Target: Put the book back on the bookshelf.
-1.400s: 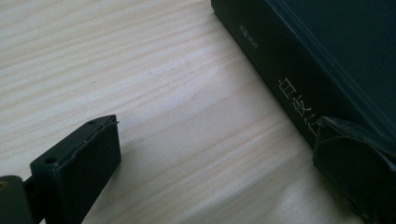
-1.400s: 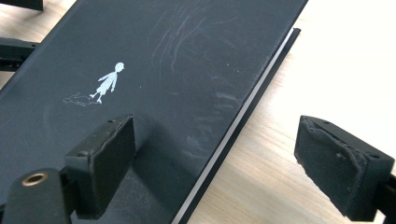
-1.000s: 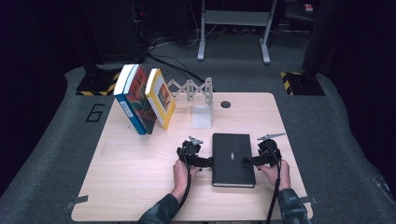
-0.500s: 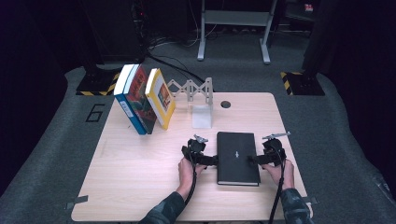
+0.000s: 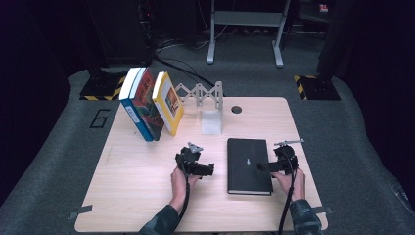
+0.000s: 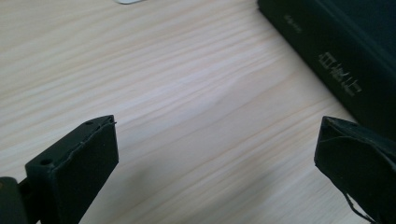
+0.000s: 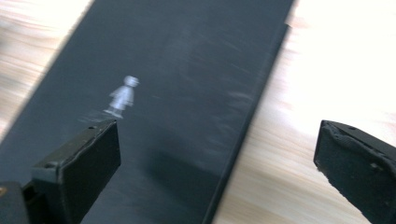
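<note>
A black hardcover book lies flat on the wooden table, right of centre. My left gripper sits a short way left of the book, apart from it. In the left gripper view my left gripper is open over bare wood, with the book's spine at the upper right. My right gripper reaches over the book's right edge. In the right gripper view my right gripper has just been opening; its wide jaws straddle the cover edge without pressing it.
Three books lean together upright at the back left of the table. A grey zigzag rack and a pale translucent block stand at the back centre, beside a round hole. Dark carpet surrounds the table.
The black book has slid slightly to the right. My left gripper has pulled back left from the book's left edge. The right gripper stays at the right edge.
</note>
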Tool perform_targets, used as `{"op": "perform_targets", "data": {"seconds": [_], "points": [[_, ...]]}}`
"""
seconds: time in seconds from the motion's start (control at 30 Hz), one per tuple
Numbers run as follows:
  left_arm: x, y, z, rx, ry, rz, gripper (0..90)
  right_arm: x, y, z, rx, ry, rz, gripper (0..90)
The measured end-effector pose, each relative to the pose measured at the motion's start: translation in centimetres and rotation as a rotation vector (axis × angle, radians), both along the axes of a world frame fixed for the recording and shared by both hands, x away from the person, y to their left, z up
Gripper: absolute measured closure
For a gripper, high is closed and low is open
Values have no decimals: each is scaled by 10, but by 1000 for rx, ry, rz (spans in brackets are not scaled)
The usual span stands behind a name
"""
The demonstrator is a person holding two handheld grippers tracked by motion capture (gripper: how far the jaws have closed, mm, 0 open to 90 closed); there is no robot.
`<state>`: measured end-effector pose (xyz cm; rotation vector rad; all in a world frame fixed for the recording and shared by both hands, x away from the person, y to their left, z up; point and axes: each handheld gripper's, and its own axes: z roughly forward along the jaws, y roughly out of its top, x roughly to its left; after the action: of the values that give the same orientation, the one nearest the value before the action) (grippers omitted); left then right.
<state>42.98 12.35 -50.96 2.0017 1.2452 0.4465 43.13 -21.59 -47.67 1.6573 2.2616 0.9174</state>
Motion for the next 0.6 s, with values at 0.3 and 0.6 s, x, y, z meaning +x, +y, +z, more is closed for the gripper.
{"op": "perform_targets", "data": {"seconds": [0.3,0.6], "points": [[-13,72,-6,54,54,47,0,4,53,16,-66,-20,92,0],[-23,106,-15,89,47,116,0,17,97,7,-138,9,133,0]]}}
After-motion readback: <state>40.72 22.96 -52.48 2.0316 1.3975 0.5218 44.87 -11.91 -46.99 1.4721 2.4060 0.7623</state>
